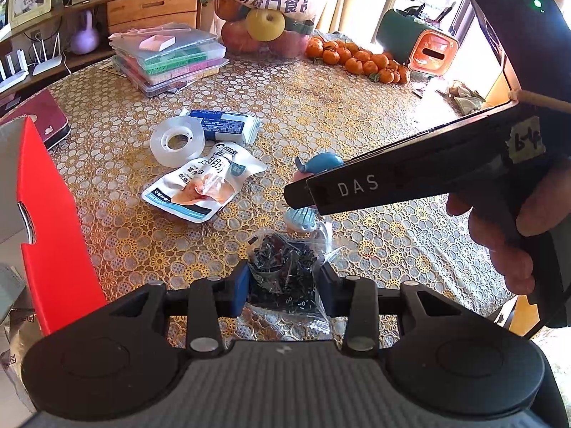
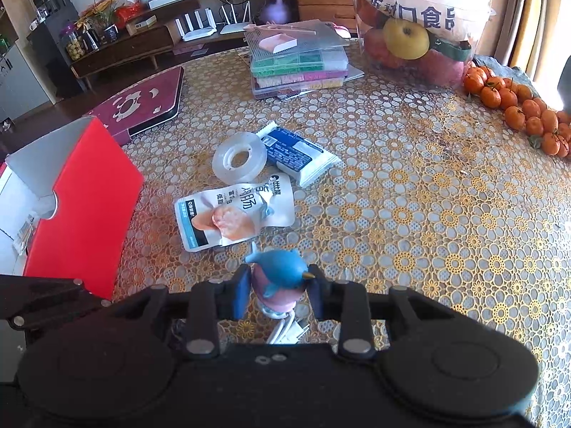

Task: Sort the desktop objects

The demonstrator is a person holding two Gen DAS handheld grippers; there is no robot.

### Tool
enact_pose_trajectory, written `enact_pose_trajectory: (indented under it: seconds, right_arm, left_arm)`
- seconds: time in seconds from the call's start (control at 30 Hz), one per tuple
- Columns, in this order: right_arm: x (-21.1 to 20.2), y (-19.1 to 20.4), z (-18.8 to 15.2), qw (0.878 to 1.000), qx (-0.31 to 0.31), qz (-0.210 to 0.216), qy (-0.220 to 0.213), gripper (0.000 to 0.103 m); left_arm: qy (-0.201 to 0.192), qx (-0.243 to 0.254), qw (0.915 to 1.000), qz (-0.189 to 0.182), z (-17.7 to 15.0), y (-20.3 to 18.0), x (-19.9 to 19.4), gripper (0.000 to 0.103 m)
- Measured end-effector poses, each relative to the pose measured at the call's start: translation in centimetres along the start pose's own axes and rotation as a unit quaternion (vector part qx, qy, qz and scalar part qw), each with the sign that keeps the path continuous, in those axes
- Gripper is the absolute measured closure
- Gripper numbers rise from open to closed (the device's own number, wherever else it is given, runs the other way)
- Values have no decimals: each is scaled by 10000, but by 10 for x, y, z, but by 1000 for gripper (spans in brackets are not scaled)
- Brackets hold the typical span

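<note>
My left gripper point(image 1: 283, 292) is shut on a clear bag of small black screws point(image 1: 282, 267), one blue pad pressing each side, low over the patterned tablecloth point(image 1: 321, 107). Just beyond it, a hand holds my right gripper point(image 1: 307, 192), which crosses in from the right. In the right wrist view that gripper point(image 2: 280, 296) is shut on a blue and pink whale toy point(image 2: 282, 274). A white cable point(image 2: 285, 331) lies beneath the toy. Farther out lie a roll of clear tape point(image 2: 239, 158), a blue and white packet point(image 2: 298, 155) and a white snack pouch point(image 2: 235, 214).
An open red box point(image 1: 46, 214) stands at the left edge, with a maroon case point(image 2: 139, 107) behind it. At the back are stacked plastic organiser boxes point(image 1: 171, 57), a bag of fruit point(image 2: 410, 35), a pile of tangerines point(image 2: 517, 107) and a green and orange appliance point(image 1: 417, 42).
</note>
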State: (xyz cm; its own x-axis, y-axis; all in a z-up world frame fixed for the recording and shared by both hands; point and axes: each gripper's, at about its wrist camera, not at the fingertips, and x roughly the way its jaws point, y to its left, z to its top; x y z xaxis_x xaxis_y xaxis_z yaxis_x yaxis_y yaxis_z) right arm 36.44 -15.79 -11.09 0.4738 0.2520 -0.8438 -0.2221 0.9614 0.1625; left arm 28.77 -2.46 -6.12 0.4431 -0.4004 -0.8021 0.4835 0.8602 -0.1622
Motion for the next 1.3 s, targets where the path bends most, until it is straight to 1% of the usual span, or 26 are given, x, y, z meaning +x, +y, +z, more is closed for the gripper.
enact_pose_trajectory:
  seconds: [0.33,0.63,0.9,1.03,1.3]
  right_arm:
    - [-22,5,-6,9999,-95,-14,-74,70]
    - [-50,12,-14,9996,-256,-31,-148,70]
    - [-80,29,-23,9984,-495,9,-281,70]
    - [-94,39,-27,9975,-616,45,-341,70]
    - [-117,65,-29,9951,-835,231,-484,70]
  left_arm:
    - [-25,72,10000,58,0,-4,-17,65]
    - [-122,127,9998,102,-4,-8,-43,65]
    - [-235,131,9996,130,-11,-9,-70,65]
    - [-303,55,9994,140,-15,-4,-85,65]
    - [-367,88,9990,240,-23,5,-114,65]
